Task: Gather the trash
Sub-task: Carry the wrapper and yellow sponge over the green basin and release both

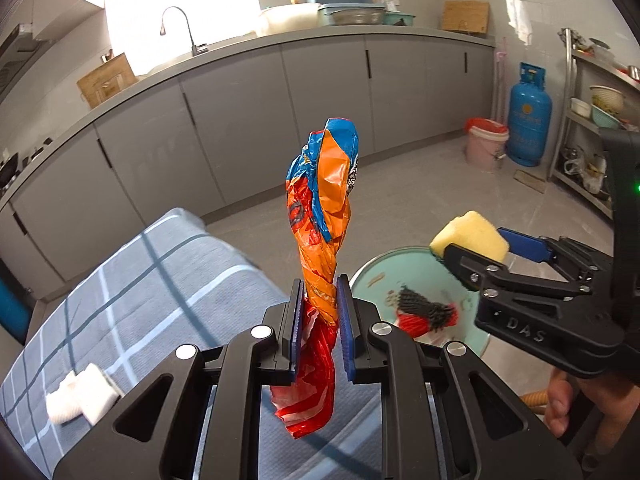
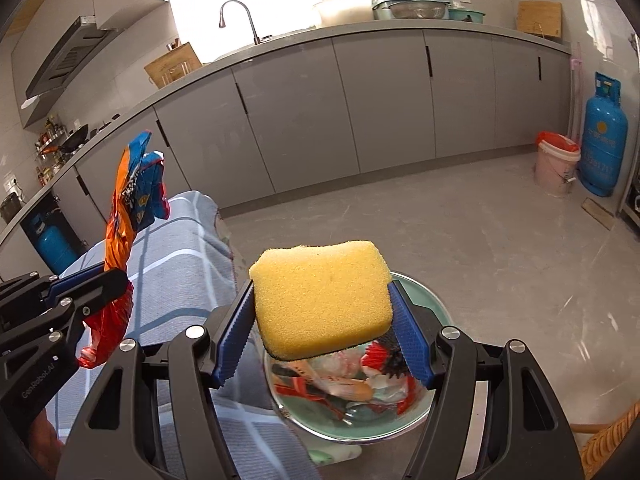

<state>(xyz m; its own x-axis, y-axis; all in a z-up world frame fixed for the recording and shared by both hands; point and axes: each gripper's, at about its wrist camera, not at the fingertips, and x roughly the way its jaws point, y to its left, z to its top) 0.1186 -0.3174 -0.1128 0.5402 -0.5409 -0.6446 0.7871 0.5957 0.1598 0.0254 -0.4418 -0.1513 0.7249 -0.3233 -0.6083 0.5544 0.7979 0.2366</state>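
Left tongs (image 1: 319,320) pinch the twisted wrapper (image 1: 322,216): light, crinkly, slippery, best held at its tight twist. Right tongs (image 2: 322,320) squeeze the soft, springy sponge (image 2: 322,300) above the 1 bin (image 2: 424,300).

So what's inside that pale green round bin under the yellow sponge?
The pale green round bin holds crumpled red and clear wrappers and a black-and-red scrap. The yellow sponge, clamped in the right gripper, hides part of the contents.
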